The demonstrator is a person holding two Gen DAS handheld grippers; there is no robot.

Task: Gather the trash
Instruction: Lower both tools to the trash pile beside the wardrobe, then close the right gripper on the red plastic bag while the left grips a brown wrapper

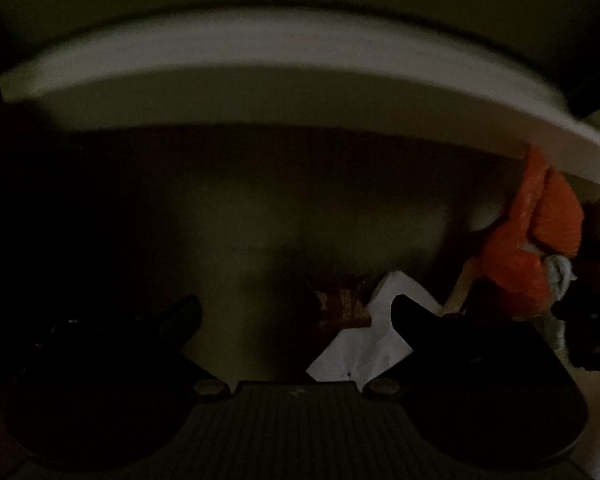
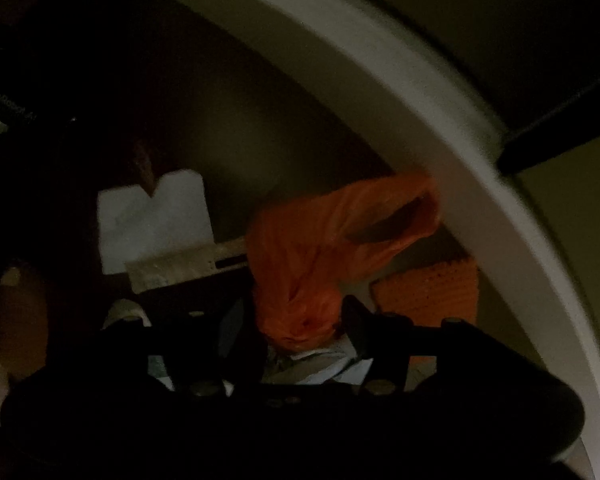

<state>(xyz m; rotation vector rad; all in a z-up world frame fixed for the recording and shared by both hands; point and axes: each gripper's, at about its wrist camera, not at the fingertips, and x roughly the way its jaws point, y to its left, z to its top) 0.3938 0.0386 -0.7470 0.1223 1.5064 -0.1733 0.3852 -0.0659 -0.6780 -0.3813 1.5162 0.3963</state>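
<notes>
Both grippers point down into a round white bin point(image 1: 260, 52), which is dim inside. My left gripper point(image 1: 296, 312) is open, and a crumpled white paper point(image 1: 356, 348) lies at its right finger point(image 1: 408, 312), beside a brown scrap point(image 1: 340, 304). An orange plastic bag point(image 1: 528, 248) sits off to the right. In the right wrist view the same orange bag point(image 2: 320, 248) lies between the spread fingers of my right gripper point(image 2: 292, 324), its handle loop reaching toward the bin's rim point(image 2: 420, 92). I see no pinch on the bag.
More litter lies on the bin's floor: a white sheet point(image 2: 152, 224), a pale cardboard strip point(image 2: 188, 264) and an orange ridged piece point(image 2: 432, 292). The bin's wall curves close around both grippers. A black bar point(image 2: 560, 136) crosses outside the rim.
</notes>
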